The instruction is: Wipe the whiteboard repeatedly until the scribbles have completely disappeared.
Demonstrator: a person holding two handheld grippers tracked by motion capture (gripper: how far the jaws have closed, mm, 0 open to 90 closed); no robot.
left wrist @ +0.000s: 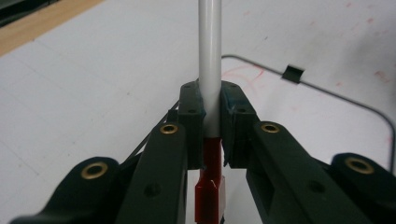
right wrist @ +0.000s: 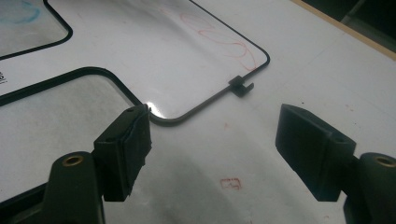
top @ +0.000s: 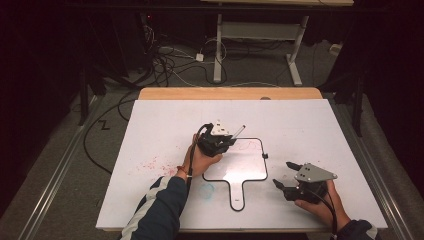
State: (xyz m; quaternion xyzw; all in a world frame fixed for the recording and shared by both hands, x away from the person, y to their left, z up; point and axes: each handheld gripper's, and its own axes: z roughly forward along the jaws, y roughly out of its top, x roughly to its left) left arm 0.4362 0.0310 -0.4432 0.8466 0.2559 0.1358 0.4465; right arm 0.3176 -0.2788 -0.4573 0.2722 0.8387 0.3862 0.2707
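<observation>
Plainly one marker point(left wrist: 209, 56), one whiteboard point(top: 252, 172), perhaps one clip point(top: 265, 156).

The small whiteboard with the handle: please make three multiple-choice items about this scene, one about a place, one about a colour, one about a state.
1. Where is the small whiteboard?
A. flat on the white table
B. on the floor
C. lifted by the right gripper

2. What colour are the scribbles on the board?
A. green
B. red
C. black

3. How is the left gripper?
A. open, holding nothing
B. shut on the marker
C. shut on the board's handle

Answers:
1 A, it lies flat on the white table.
2 B, red lines show near its corner.
3 B, its jaws clamp the marker, while the right gripper stands open.
</observation>
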